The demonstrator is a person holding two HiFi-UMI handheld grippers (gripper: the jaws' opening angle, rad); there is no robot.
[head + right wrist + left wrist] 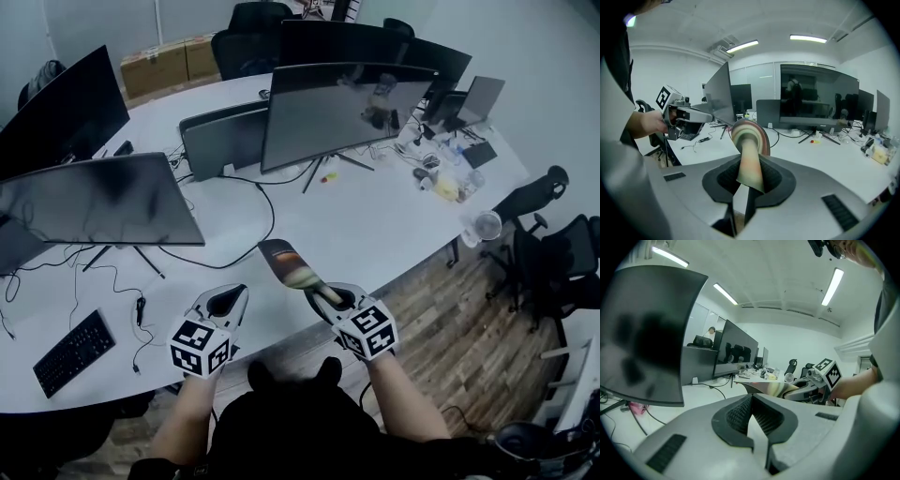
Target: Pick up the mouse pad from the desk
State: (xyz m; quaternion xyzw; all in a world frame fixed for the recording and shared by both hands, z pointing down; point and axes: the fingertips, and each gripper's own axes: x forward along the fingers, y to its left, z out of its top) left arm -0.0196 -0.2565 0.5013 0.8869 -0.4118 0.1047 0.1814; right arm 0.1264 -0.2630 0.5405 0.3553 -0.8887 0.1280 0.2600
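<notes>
Your right tongs (326, 296) pinch the pad (284, 262) above the worktop's (375, 225) near edge; left tongs (228, 302) closed, empty.

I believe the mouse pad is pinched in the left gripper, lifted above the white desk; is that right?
Not quite: the right gripper pinches the mouse pad, as the right gripper view shows. It is indeed lifted above the white desk.
</notes>
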